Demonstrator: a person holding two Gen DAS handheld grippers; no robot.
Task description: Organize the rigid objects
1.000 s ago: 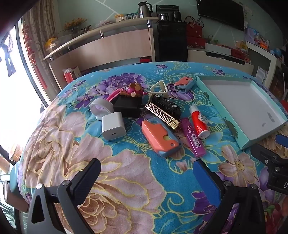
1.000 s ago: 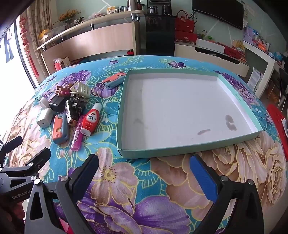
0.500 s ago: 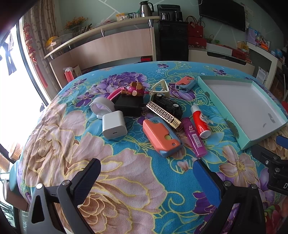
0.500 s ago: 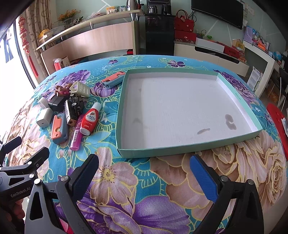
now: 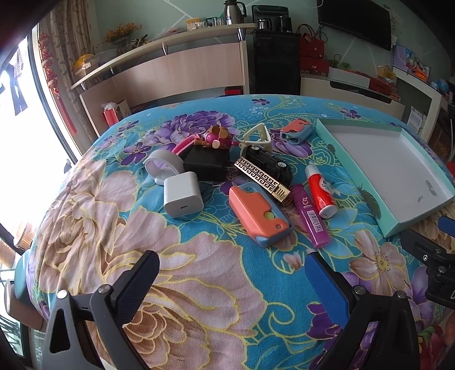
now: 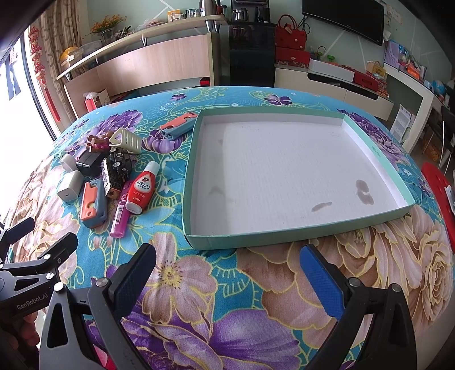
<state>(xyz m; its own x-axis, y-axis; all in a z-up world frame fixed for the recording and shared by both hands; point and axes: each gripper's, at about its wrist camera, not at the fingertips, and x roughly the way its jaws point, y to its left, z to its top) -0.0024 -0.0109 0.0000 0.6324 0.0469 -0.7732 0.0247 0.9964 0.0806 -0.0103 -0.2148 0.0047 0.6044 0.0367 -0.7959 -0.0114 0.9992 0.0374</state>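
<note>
The small objects are gathered in a loose pile on the left part of the flowered cloth [image 5: 199,284], while the shallow green tray [image 6: 298,234] with a white floor is placed to the right of them, with nothing lying inside it. Nearest in the pile, an orange and blue case [image 5: 258,213] is laid with its long axis running from far left to near right. Just beside it on the right, a purple lighter [image 5: 311,215] and a red bottle [image 5: 320,190] are laid almost parallel, with long axes running from far to near; the white base of the bottle is turned to the near side and its cap to the far side. A gold patterned bar [image 5: 263,178] is leaned across a black toy car [image 5: 270,165], and it is pointed to the near right. A white charger [image 5: 183,195] is stood at the left side of the pile, next to a black block [image 5: 206,163]. The left gripper [image 5: 231,269] is held above the cloth on the near side of the pile, its jaws wide apart and nothing between them. The right gripper [image 6: 227,263] is held just before the near wall of the tray, its jaws also spread wide and holding nothing. Behind the table, a long wooden counter [image 5: 176,71], a dark cabinet [image 6: 251,61] and a television [image 6: 344,18] on the wall are seen.
</note>
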